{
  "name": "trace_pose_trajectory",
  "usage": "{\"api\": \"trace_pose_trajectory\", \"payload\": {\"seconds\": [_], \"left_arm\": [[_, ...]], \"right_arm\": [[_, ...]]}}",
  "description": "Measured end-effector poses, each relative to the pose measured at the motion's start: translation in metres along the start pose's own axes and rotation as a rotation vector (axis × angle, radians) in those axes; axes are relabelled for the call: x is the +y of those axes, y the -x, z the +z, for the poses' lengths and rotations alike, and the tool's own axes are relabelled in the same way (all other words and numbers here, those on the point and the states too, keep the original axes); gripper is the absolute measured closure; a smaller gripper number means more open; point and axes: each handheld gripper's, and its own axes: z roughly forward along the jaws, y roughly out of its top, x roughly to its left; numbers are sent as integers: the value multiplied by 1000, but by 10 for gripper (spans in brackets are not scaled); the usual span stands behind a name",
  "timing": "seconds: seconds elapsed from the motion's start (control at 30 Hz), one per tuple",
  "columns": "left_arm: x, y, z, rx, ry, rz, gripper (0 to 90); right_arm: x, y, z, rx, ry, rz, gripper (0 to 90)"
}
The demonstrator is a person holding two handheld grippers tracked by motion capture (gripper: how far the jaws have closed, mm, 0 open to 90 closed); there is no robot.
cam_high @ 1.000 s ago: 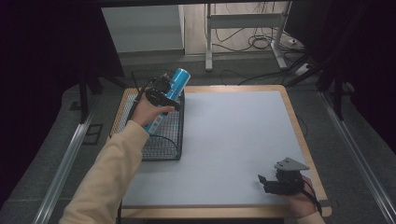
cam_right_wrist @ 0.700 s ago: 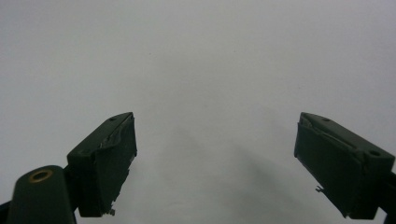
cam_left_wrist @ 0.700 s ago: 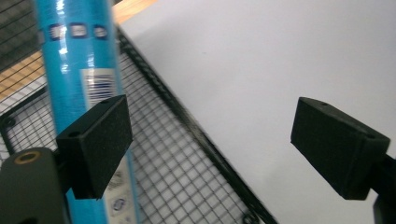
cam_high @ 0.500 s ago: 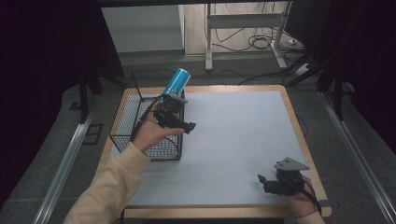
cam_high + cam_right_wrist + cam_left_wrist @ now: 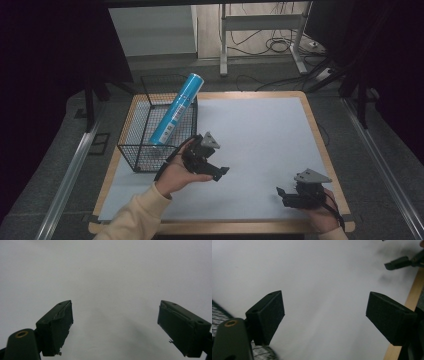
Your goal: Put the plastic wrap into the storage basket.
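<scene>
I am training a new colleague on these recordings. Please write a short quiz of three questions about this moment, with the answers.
1. True or false: the blue tube lies flat on the white table surface.
2. Where is the left gripper? A) inside the wire basket B) over the table beside the basket C) at the table's far edge
3. Fill in: both the left gripper and the right gripper have their jaws ____.

Key: 1 false, it leans tilted in the basket, its top end above the rim. 2 B. 3 open.

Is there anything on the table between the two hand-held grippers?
Nothing: in the high view, only bare white table lies between the left gripper and the right gripper.
</scene>
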Motion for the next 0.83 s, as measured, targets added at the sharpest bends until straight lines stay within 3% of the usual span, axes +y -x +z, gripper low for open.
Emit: {"api": "trace_pose_trajectory", "payload": {"seconds": [0.17,0.47,0.83], "left_arm": [[-28,8,13,-21,-23,-20,160],[-58,7,27,-1,-80,-38,160],[-65,5,34,0,-100,-37,151]], "right_arm": [[0,-1,1,2,-4,-3,132],[0,-1,0,3,0,-9,132],[1,-1,-3,4,40,-18,132]]}}
